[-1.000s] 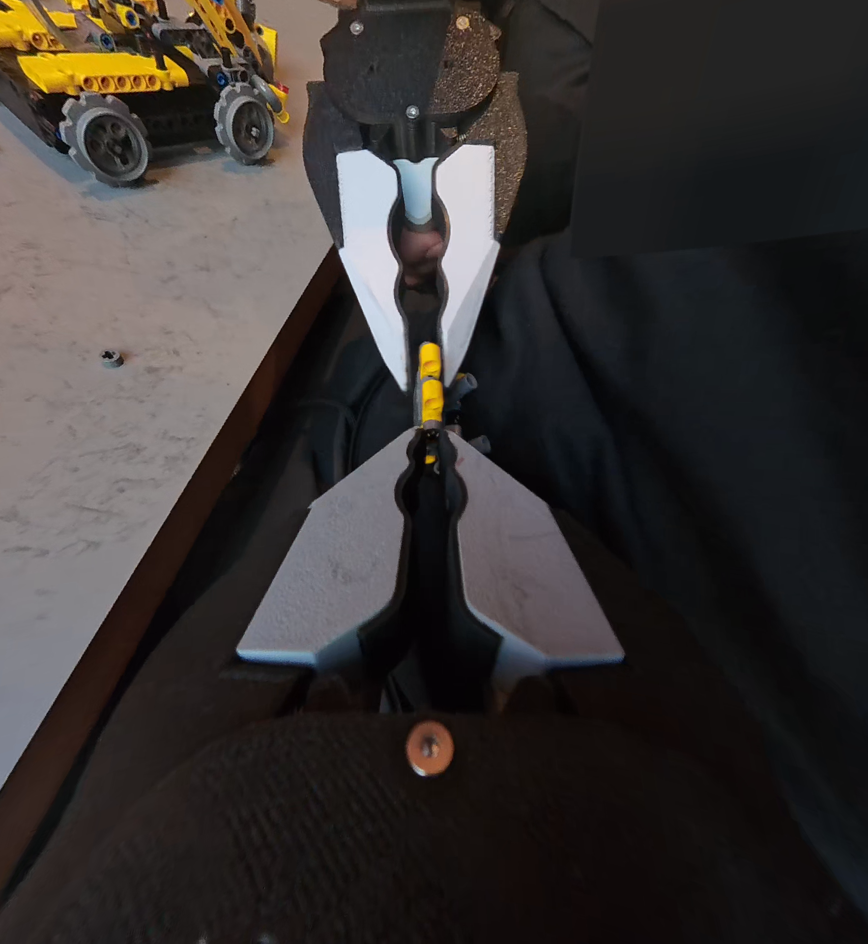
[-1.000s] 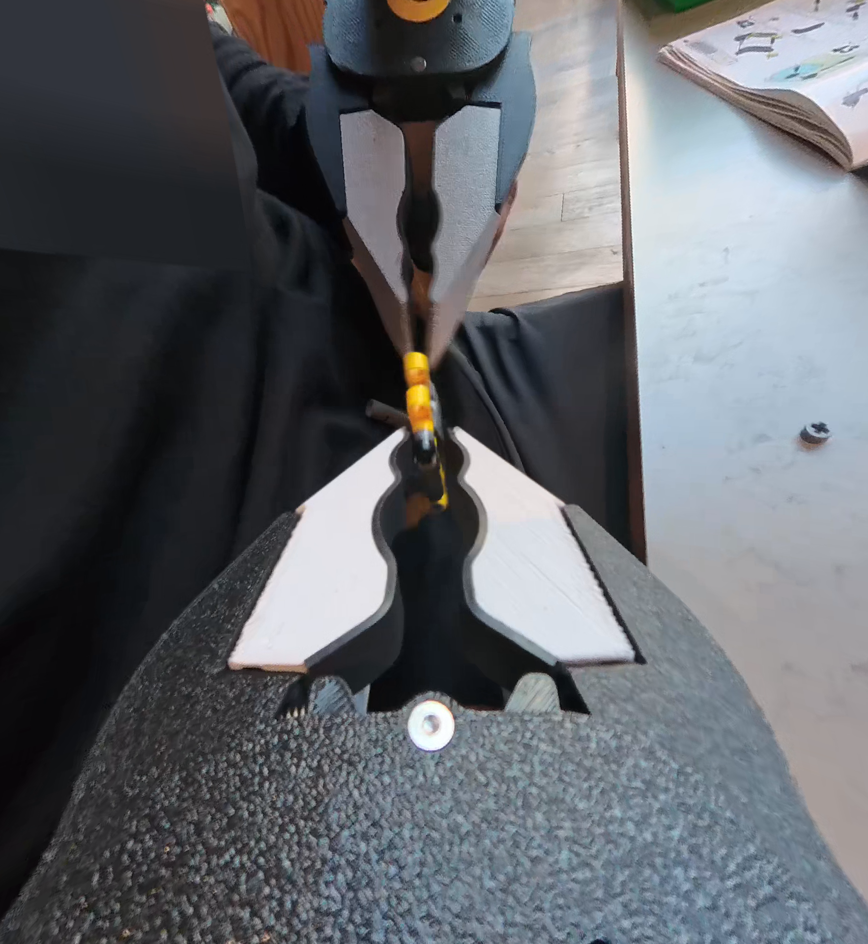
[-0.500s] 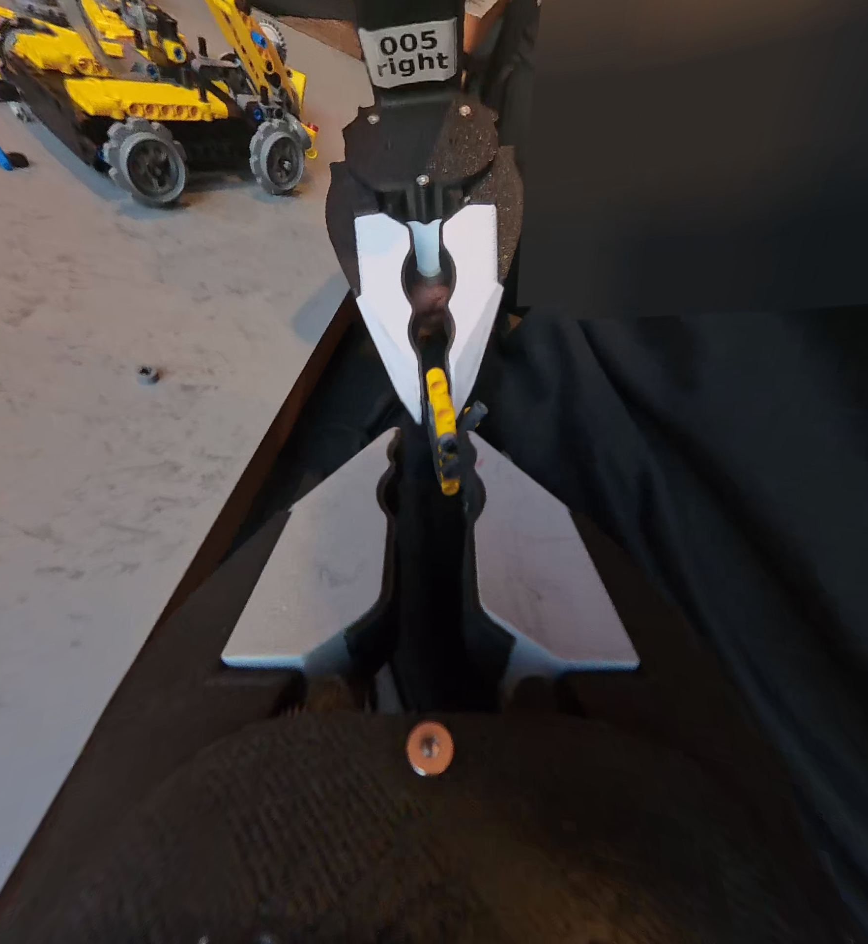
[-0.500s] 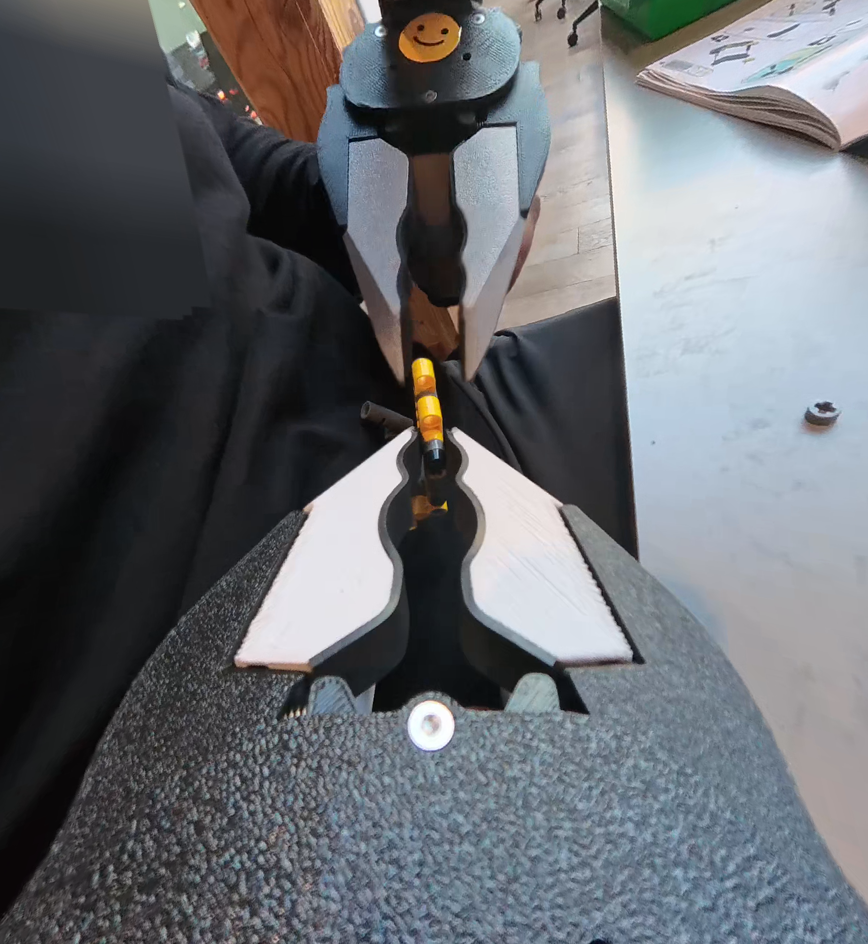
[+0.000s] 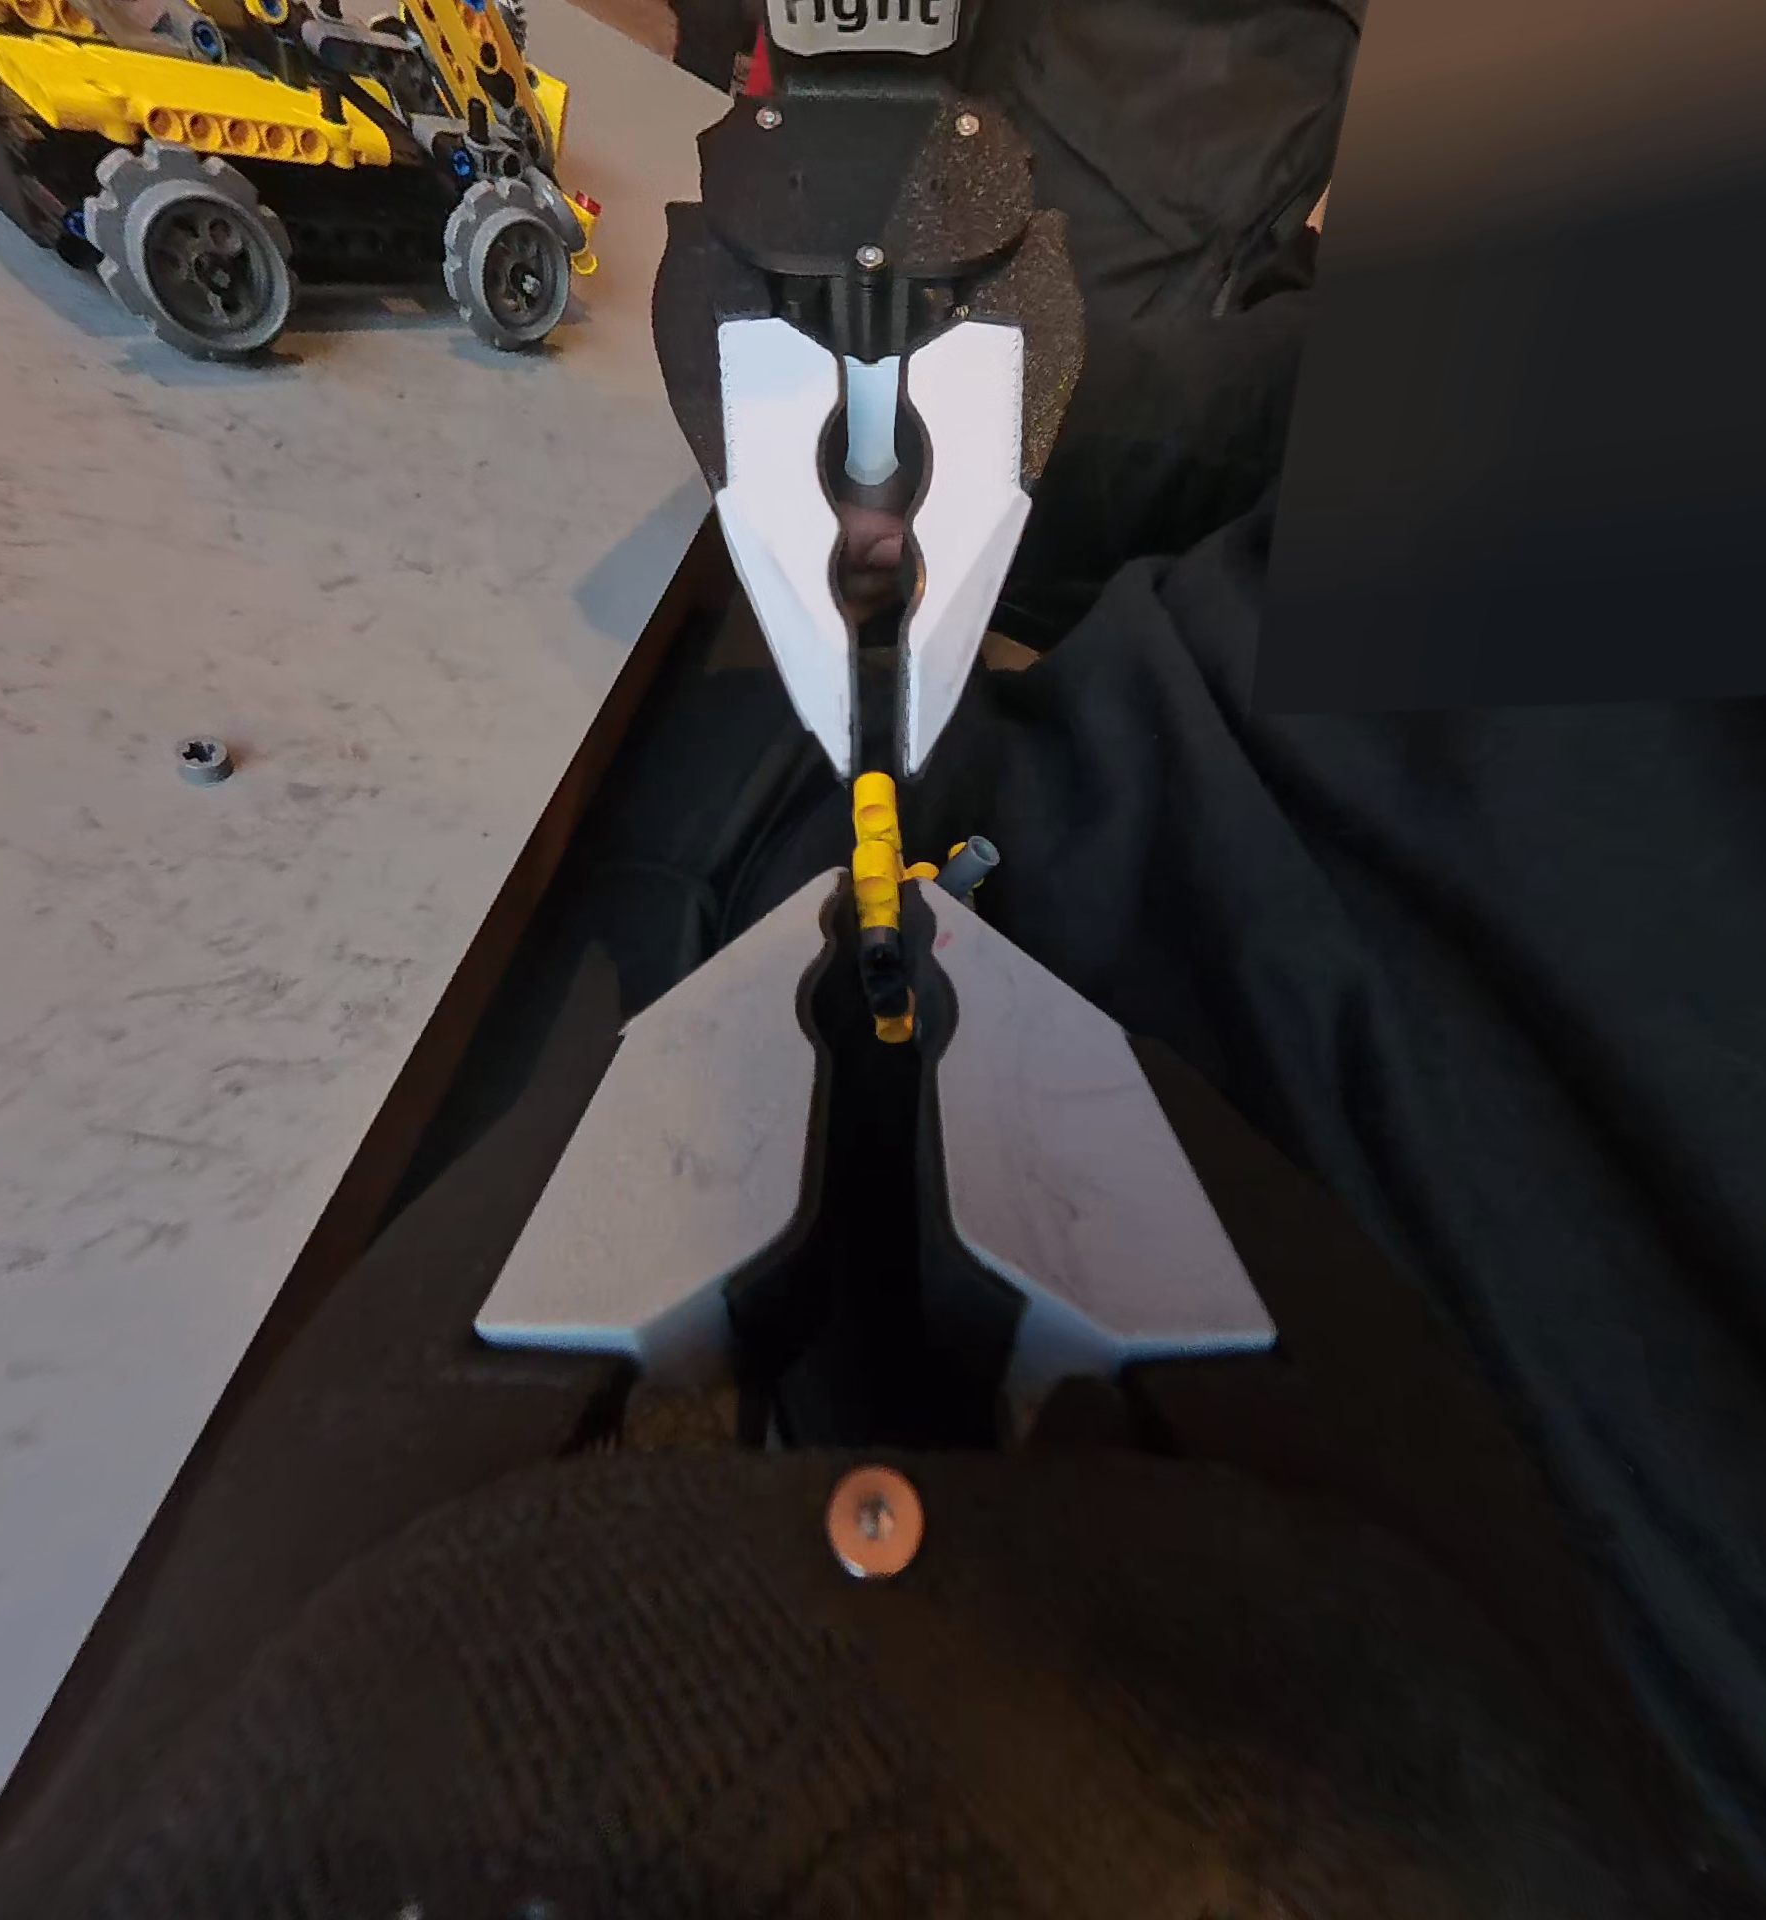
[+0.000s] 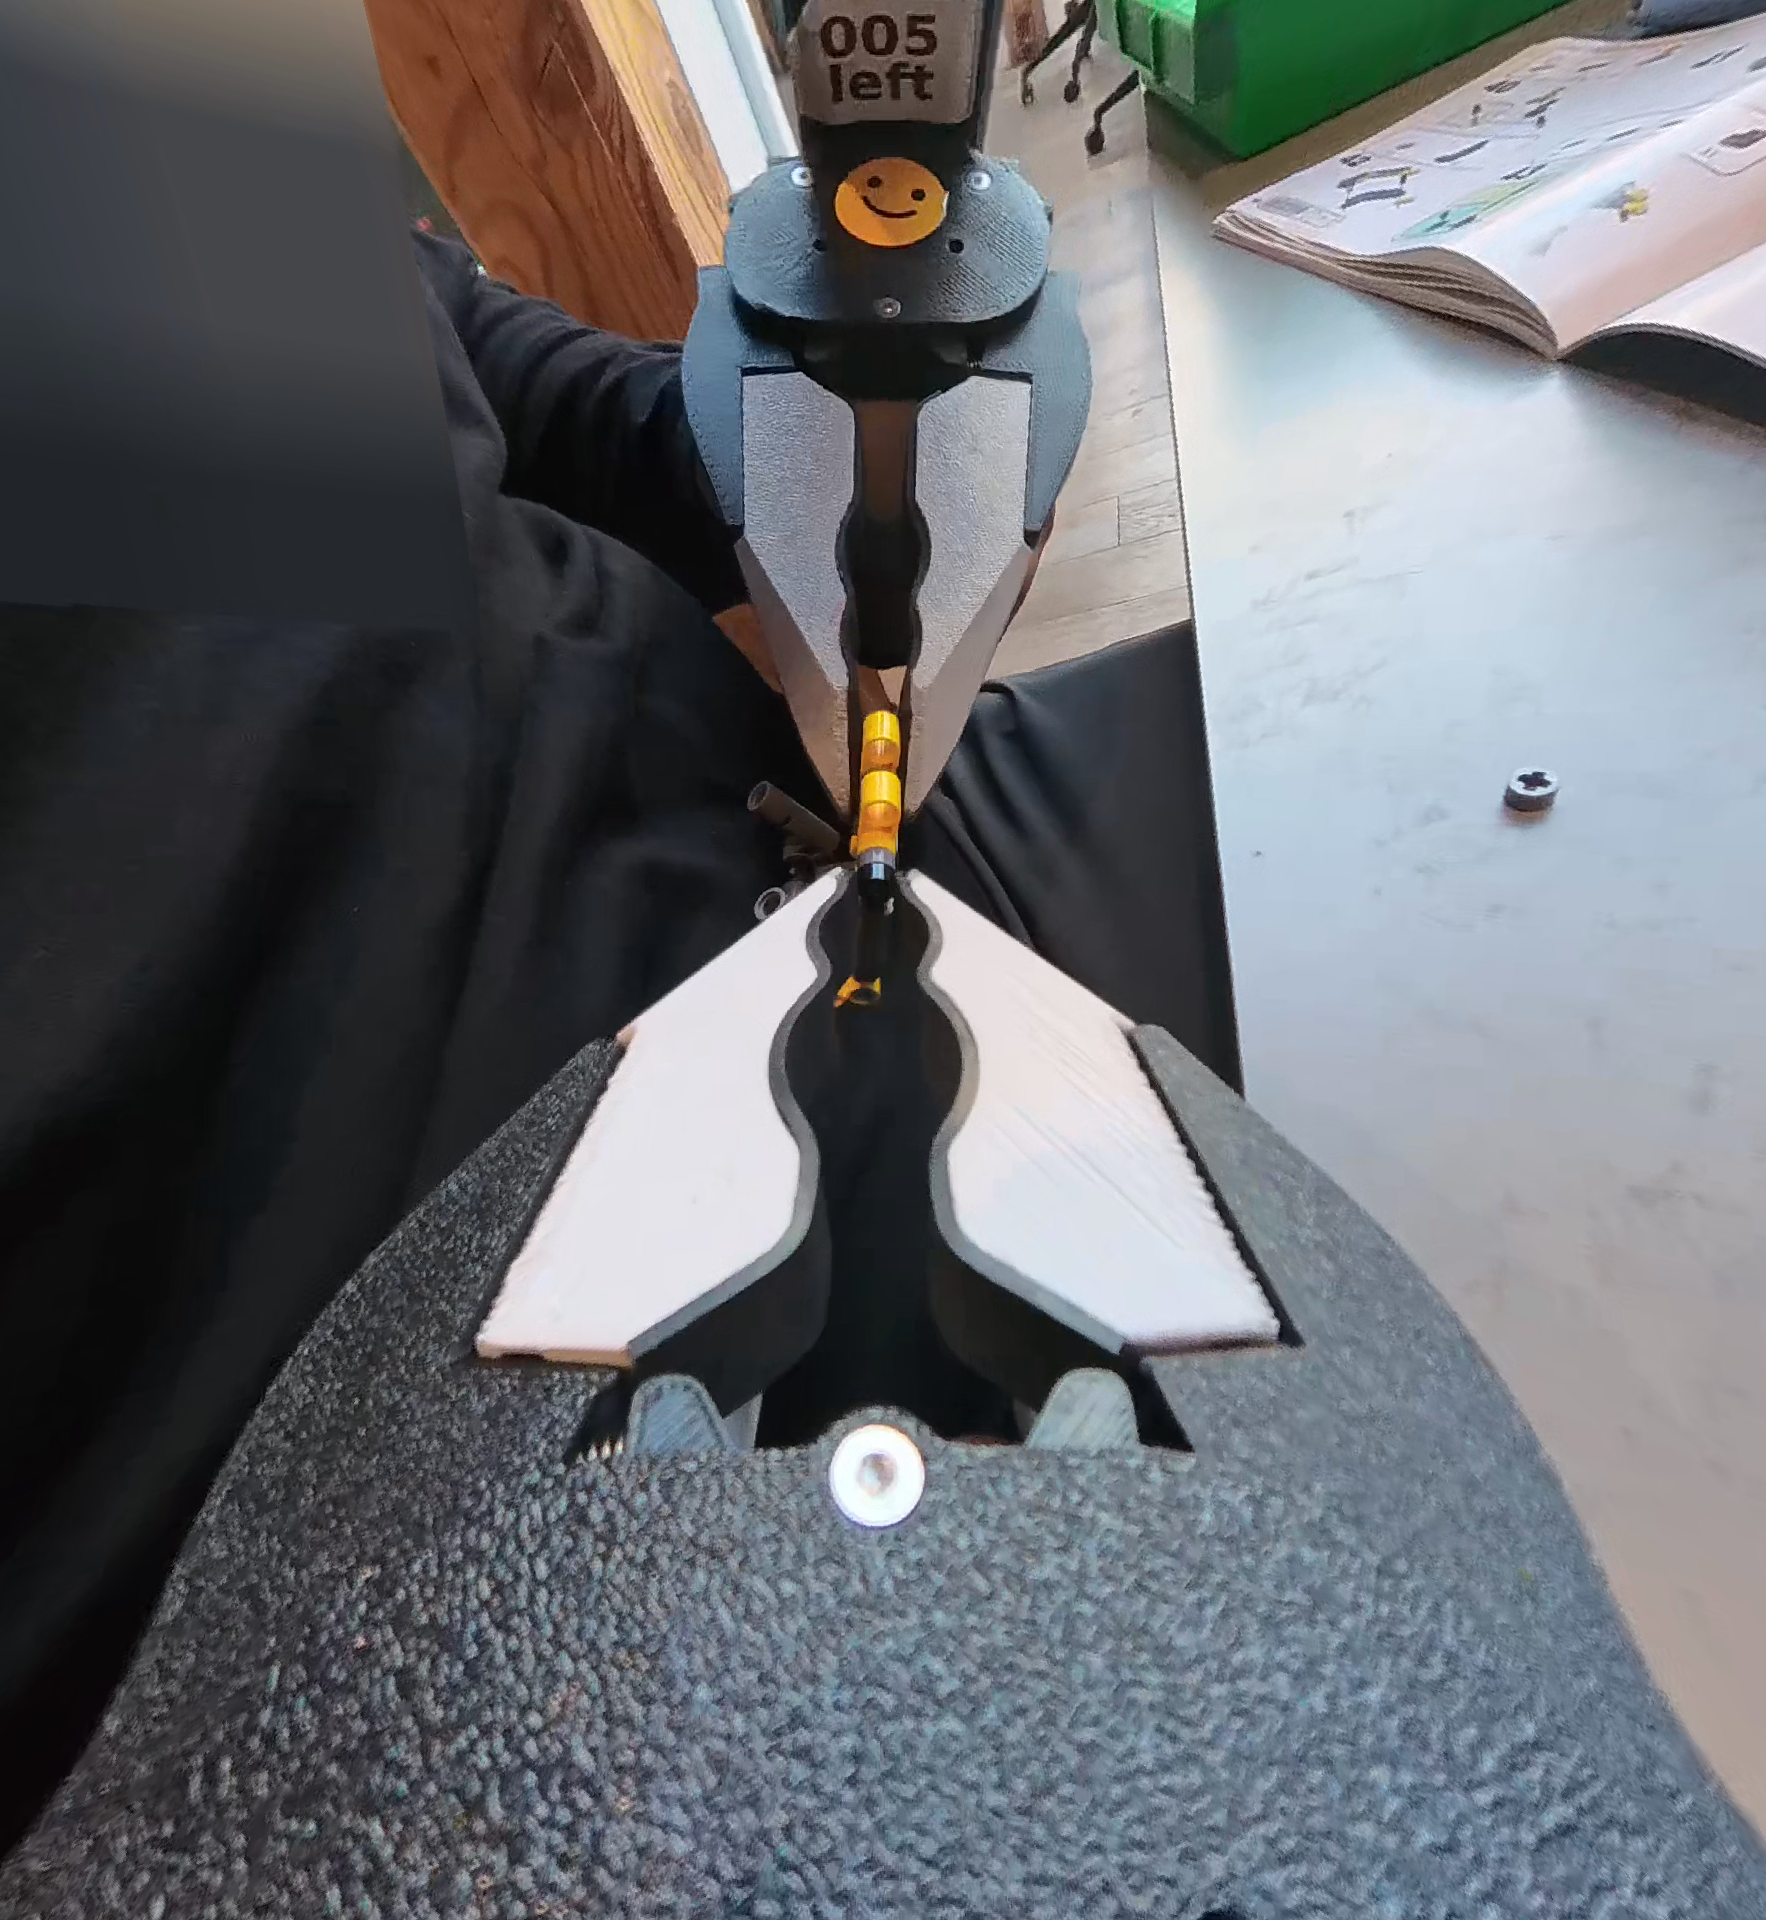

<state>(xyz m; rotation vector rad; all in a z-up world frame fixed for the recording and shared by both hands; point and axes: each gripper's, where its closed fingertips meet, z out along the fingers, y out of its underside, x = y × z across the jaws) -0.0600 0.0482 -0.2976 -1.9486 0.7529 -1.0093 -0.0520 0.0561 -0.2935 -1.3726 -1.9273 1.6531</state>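
A small yellow and black brick assembly point(image 5: 876, 852) with a grey pin point(image 5: 970, 862) sticking out sideways hangs in the air between my two grippers, beside the table edge and above a person's black clothing. My left gripper point(image 5: 879, 906) is shut on it from the near side. The right gripper point(image 5: 879, 771) faces it tip to tip and touches the yellow top. In the right wrist view my right gripper point(image 6: 876, 880) is shut on the black lower part of the assembly point(image 6: 879, 800), and the left gripper point(image 6: 879, 808) pinches the yellow part.
A yellow and black model vehicle point(image 5: 287, 156) stands on the grey table point(image 5: 235, 987) at the far left. A small grey round piece point(image 5: 204, 761) lies loose on the table and also shows in the right wrist view point(image 6: 1531, 792). An open booklet point(image 6: 1585, 208) and a green bin point(image 6: 1326, 62) lie farther off. Less than 4 cm separates the two grippers' tips. From either gripper's tips it is about 11 cm to the small grey round piece point(image 5: 204, 761). My right wrist view point(image 6: 1528, 772) looks at it from another angle.
Half a second ago my left gripper's fingers stood apart around the assembly while the right one held it. Now the left fingers have closed on it again. Both grippers have drawn slightly apart.
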